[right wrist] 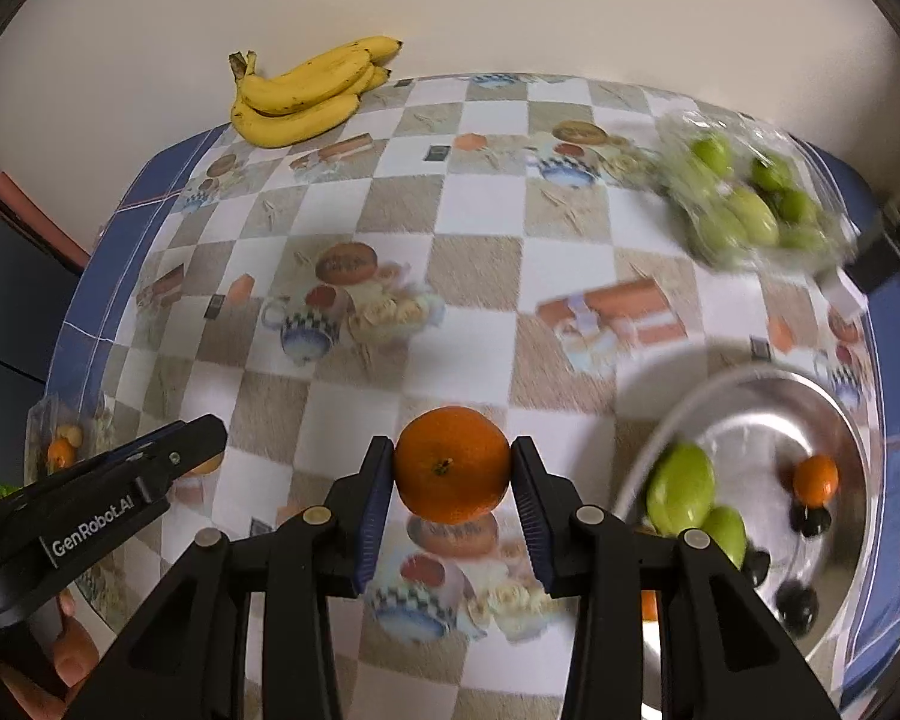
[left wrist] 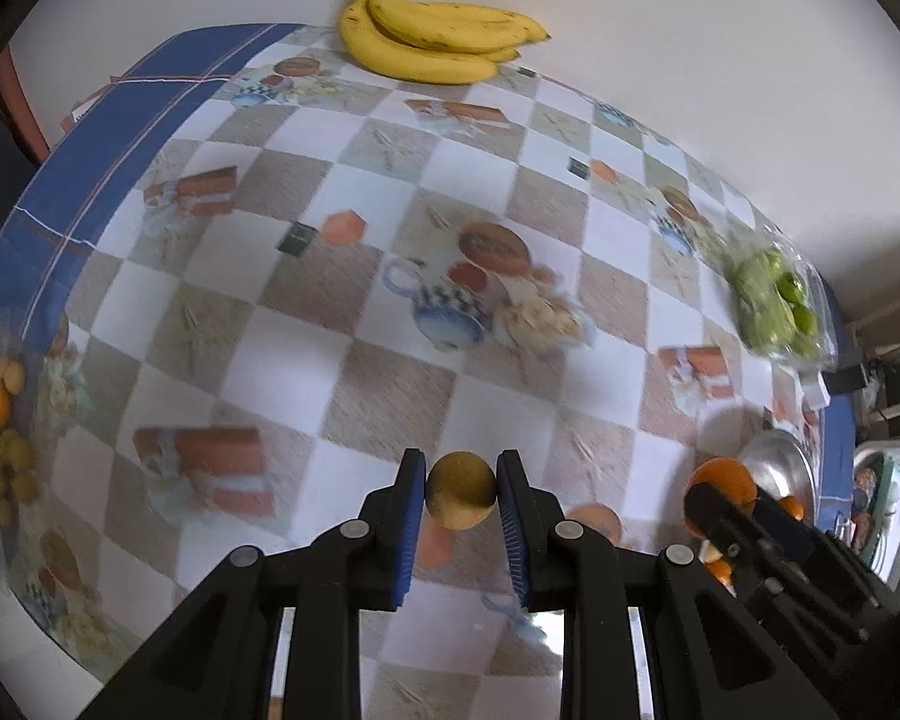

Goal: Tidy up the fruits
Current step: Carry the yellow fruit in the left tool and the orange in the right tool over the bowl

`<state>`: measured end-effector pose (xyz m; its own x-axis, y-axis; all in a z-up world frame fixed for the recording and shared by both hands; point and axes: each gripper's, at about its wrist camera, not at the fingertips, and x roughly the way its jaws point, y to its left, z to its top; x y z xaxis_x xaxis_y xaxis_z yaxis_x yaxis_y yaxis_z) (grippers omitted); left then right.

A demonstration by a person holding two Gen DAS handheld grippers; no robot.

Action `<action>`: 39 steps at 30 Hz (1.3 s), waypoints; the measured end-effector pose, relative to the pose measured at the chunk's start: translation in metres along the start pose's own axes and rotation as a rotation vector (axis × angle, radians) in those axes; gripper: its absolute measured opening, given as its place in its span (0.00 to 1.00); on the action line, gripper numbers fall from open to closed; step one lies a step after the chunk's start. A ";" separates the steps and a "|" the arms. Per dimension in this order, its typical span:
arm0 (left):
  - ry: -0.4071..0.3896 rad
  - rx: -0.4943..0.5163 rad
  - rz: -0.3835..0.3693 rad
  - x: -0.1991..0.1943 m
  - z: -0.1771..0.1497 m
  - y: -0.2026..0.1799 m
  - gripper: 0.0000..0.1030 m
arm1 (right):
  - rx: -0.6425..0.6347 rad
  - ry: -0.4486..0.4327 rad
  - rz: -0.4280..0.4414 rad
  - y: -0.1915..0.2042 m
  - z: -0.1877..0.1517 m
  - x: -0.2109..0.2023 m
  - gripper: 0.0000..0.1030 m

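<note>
My left gripper (left wrist: 459, 489) is shut on a small round yellow-brown fruit (left wrist: 460, 489), held above the checked tablecloth. My right gripper (right wrist: 453, 465) is shut on an orange (right wrist: 452, 465), also off the table. To the right of the orange a steel bowl (right wrist: 843, 420) holds green fruits (right wrist: 681, 486), a small orange (right wrist: 815, 479) and dark fruits (right wrist: 797, 600). In the left wrist view the right gripper (left wrist: 723, 501) shows at the lower right with its orange (left wrist: 720, 477), in front of the bowl (left wrist: 780, 462).
A bunch of bananas (left wrist: 432, 30) (right wrist: 309, 93) lies at the table's far edge by the wall. A clear bag of green fruits (right wrist: 750, 198) (left wrist: 774, 300) sits at the far right. A bag with mixed small fruits (left wrist: 0, 414) lies at the left edge.
</note>
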<state>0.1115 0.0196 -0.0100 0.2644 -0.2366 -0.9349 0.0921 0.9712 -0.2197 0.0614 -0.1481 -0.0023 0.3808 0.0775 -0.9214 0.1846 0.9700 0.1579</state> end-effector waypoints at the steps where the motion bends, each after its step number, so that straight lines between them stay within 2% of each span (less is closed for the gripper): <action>1: 0.001 0.003 0.001 0.000 -0.004 -0.004 0.26 | 0.002 0.000 -0.007 -0.003 -0.005 -0.001 0.40; 13: 0.005 0.016 0.024 0.021 -0.039 -0.047 0.26 | 0.043 -0.003 -0.024 -0.033 -0.045 -0.001 0.40; 17: 0.008 0.006 0.015 0.028 -0.042 -0.057 0.26 | 0.055 -0.027 -0.040 -0.041 -0.046 -0.007 0.40; 25: -0.046 0.010 0.008 0.026 -0.042 -0.077 0.26 | 0.084 -0.050 -0.053 -0.056 -0.046 -0.013 0.40; 33: -0.116 0.059 0.026 0.018 -0.043 -0.094 0.26 | 0.139 -0.069 -0.076 -0.080 -0.044 -0.019 0.40; 39: -0.130 0.092 0.010 0.017 -0.048 -0.105 0.26 | 0.183 -0.080 -0.096 -0.098 -0.043 -0.023 0.40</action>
<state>0.0604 -0.0855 -0.0159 0.3874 -0.2340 -0.8917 0.1751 0.9683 -0.1781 -0.0043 -0.2352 -0.0120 0.4229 -0.0391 -0.9053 0.3825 0.9134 0.1393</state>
